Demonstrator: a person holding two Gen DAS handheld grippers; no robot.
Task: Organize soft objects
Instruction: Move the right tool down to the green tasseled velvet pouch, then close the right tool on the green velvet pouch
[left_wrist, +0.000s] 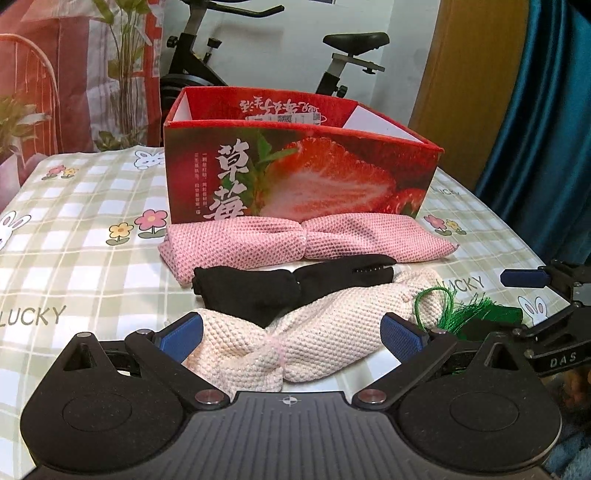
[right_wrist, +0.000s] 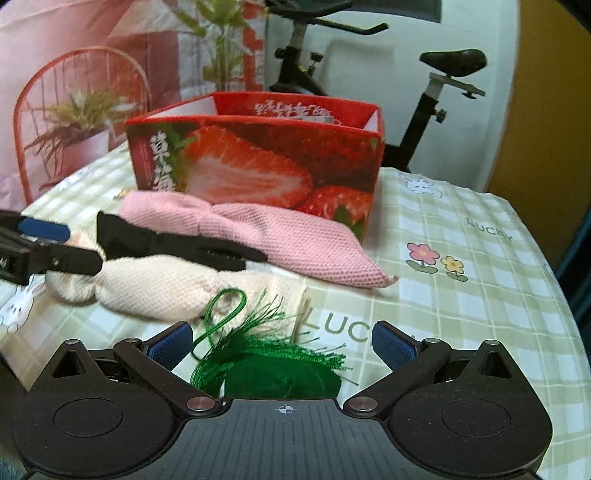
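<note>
A cream knitted bow (left_wrist: 306, 343) (right_wrist: 162, 284) lies on the table between the open fingers of my left gripper (left_wrist: 293, 336). A black bow (left_wrist: 273, 286) (right_wrist: 166, 243) lies just behind it, and a pink knitted bow (left_wrist: 295, 240) (right_wrist: 295, 240) lies against the red strawberry box (left_wrist: 295, 173) (right_wrist: 258, 162), which is open on top. A green tassel (right_wrist: 266, 365) (left_wrist: 465, 314) lies between the open fingers of my right gripper (right_wrist: 282, 345). Both grippers are empty.
The table has a green checked cloth (left_wrist: 81, 229) (right_wrist: 461, 295) with flowers and rabbits. An exercise bike (left_wrist: 332, 55) stands behind the box. A red wire chair and a plant (right_wrist: 77, 122) are at the back left. A teal curtain (left_wrist: 546, 110) hangs on the right.
</note>
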